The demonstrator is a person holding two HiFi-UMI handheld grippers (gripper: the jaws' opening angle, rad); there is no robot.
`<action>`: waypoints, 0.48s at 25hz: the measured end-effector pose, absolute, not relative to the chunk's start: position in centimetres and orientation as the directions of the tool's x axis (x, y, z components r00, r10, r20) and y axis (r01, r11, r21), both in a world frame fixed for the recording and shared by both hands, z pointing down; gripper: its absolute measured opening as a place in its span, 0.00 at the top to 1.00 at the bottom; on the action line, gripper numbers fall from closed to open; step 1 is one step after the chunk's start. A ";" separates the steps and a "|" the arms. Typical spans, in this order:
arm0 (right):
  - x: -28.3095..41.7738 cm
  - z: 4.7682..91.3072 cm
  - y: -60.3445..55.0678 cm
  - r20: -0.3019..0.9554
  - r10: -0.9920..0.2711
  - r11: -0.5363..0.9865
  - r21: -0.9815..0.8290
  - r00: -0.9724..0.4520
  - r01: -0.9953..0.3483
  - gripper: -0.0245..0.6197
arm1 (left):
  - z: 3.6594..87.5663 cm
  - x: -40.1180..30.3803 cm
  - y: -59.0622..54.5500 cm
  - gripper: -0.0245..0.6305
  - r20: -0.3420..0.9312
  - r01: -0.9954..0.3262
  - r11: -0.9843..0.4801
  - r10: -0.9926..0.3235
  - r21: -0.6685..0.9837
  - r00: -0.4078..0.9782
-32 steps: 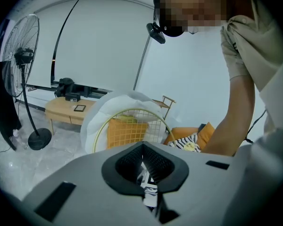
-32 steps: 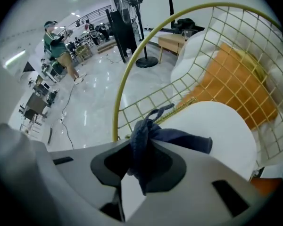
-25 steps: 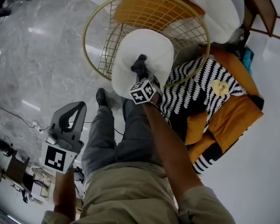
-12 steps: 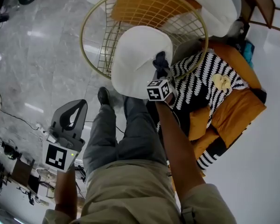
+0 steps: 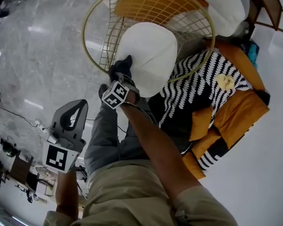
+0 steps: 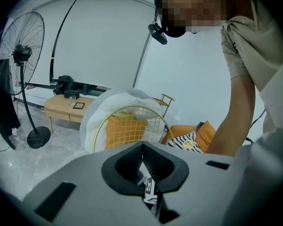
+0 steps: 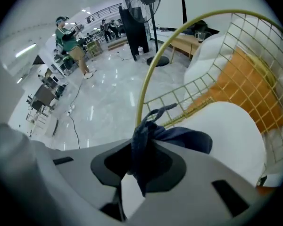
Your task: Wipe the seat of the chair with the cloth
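The chair has a gold wire frame (image 5: 92,18) and a round white seat cushion (image 5: 151,55). My right gripper (image 5: 120,68) is shut on a dark blue cloth (image 5: 121,68) at the cushion's near-left edge, close to the gold rim. In the right gripper view the cloth (image 7: 153,131) is bunched between the jaws, with the white seat (image 7: 226,126) to its right and the wire rim (image 7: 146,84) behind. My left gripper (image 5: 73,115) hangs low at the left over the floor, away from the chair; its jaws (image 6: 142,166) meet with nothing between them.
An orange cushion (image 5: 144,6) and a white pad (image 5: 224,6) rest against the chair back. To the right stands an orange armchair (image 5: 240,112) with a black-and-white throw (image 5: 198,86). My legs (image 5: 113,135) stand in front of the chair on grey marble floor (image 5: 42,55). Cables and clutter (image 5: 9,154) lie far left.
My right gripper has swept the cloth across the seat from the right edge to the near-left edge. The left gripper has stayed put.
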State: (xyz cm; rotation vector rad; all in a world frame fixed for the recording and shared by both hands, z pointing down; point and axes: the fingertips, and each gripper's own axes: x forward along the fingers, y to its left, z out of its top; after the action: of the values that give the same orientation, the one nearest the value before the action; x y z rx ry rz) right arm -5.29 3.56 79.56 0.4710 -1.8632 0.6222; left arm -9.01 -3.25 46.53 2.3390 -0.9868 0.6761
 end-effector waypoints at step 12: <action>12.9 79.9 2.1 0.985 -0.150 0.697 0.049 -0.079 -0.715 0.84 | 46.0 -8.8 -3.8 0.94 0.602 -0.745 -0.616 -0.500 0.257 0.622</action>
State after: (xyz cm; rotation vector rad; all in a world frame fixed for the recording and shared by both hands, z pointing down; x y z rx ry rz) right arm 12.86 2.12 79.86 0.7194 -1.6122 0.5419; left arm -8.83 -3.81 46.05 2.3553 -0.9793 0.6640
